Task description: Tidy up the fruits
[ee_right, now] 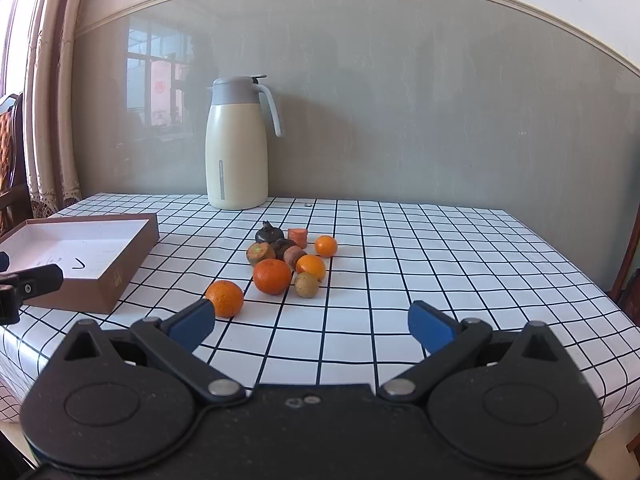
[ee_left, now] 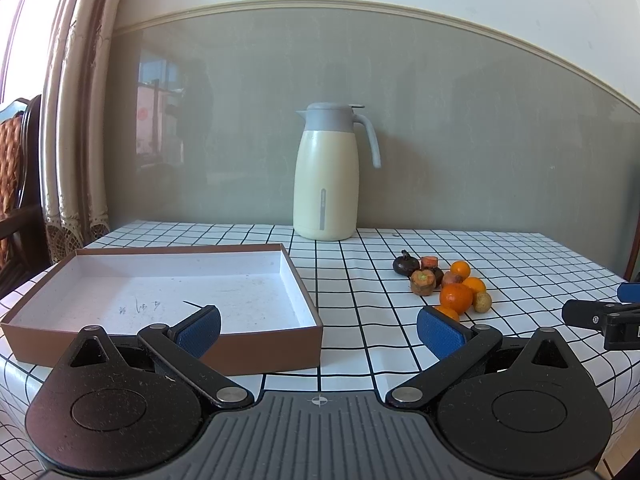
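A brown cardboard box (ee_left: pixel 248 350) with a white inside lies empty on the left of the table; it shows in the right wrist view as the box (ee_right: pixel 132 254). A heap of fruit sits mid-table: several oranges, the biggest one (ee_right: pixel 272 276), one nearer orange (ee_right: pixel 225 298), a dark mangosteen (ee_right: pixel 269 234), a carrot piece (ee_right: pixel 298 237) and a small yellowish fruit (ee_right: pixel 307 284). The same heap, with its big orange (ee_left: pixel 456 298), appears in the left wrist view. My left gripper (ee_left: pixel 319 326) hangs open over the box's front right corner. My right gripper (ee_right: pixel 310 326) is open, just short of the fruit.
A cream thermos jug (ee_right: pixel 236 144) with a grey lid stands at the back against the grey wall. The table wears a white cloth with a black grid (ee_right: pixel 440 264). A curtain (ee_left: pixel 72 140) and a wooden chair (ee_left: pixel 18 184) are at the far left.
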`<state>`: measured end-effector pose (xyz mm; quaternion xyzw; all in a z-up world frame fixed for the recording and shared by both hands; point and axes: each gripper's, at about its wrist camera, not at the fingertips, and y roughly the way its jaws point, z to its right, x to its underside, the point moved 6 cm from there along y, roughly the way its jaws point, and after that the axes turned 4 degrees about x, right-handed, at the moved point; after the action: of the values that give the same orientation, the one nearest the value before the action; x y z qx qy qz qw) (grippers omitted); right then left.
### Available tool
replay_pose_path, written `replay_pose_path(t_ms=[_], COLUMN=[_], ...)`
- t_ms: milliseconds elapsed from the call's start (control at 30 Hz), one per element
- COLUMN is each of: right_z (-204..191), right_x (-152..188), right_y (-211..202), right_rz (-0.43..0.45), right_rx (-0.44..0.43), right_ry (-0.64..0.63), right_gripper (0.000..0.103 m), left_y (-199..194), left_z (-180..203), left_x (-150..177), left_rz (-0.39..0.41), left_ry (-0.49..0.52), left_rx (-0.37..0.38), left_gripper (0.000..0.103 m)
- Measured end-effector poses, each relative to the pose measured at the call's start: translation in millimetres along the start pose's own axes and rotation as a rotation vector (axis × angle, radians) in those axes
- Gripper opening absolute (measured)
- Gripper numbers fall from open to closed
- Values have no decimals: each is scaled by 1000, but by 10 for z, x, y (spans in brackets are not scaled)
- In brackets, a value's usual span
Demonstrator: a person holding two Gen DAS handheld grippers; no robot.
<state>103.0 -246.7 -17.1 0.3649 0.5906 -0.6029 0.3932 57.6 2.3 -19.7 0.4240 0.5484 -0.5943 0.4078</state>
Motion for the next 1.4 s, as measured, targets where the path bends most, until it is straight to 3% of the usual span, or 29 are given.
replay_pose_path(t_ms=[1400], right_z=[15], right_x=[-3], right_y=[16], right_rz=[-7], right_rx=[-5], right_ry=[2], right_gripper=[97], left_y=[22], left_z=[-17], left_x=[10], left_rz=[-22], left_ry=[-2], left_rx=[-18], left_gripper=[103])
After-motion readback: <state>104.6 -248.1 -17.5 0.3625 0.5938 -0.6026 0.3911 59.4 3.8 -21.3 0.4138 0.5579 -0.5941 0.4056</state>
